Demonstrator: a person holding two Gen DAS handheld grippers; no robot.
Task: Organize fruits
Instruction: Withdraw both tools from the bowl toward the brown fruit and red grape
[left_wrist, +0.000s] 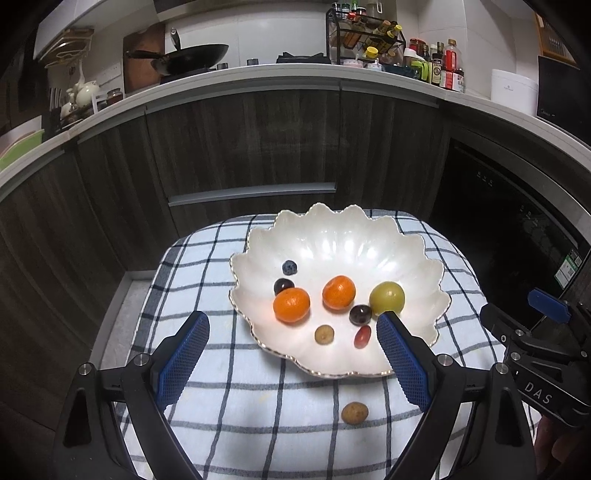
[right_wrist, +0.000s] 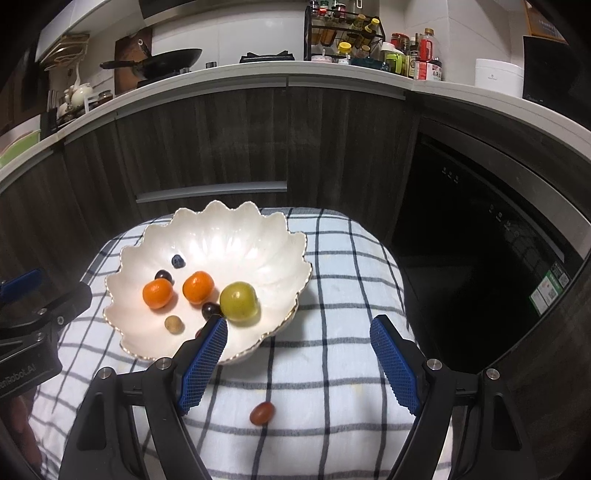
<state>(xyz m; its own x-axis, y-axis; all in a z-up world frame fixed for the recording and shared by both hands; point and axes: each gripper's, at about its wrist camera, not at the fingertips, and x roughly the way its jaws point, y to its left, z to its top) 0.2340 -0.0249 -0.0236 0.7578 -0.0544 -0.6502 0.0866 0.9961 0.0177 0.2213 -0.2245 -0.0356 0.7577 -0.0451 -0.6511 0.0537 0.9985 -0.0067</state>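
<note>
Both claws are spread wide and holding nothing: left gripper (left_wrist: 291, 356) hangs over the brown longan (left_wrist: 354, 412), right gripper (right_wrist: 297, 363) over the red grape (right_wrist: 262, 413). Both strays lie on the checked cloth (left_wrist: 258, 391), just outside the scalloped white bowl (left_wrist: 399, 236) with the rest of the fruit. They're tiny, light, round, and the grape looks smooth and squishy (it'll roll), so pinch gently across the middle. The bowl looks glossy, probably ceramic

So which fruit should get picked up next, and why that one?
Probably the small brown fruit on the checked cloth. It lies outside the white bowl, just ahead of the open left tool, so lowering that tool around it looks like the easiest next move.
</note>
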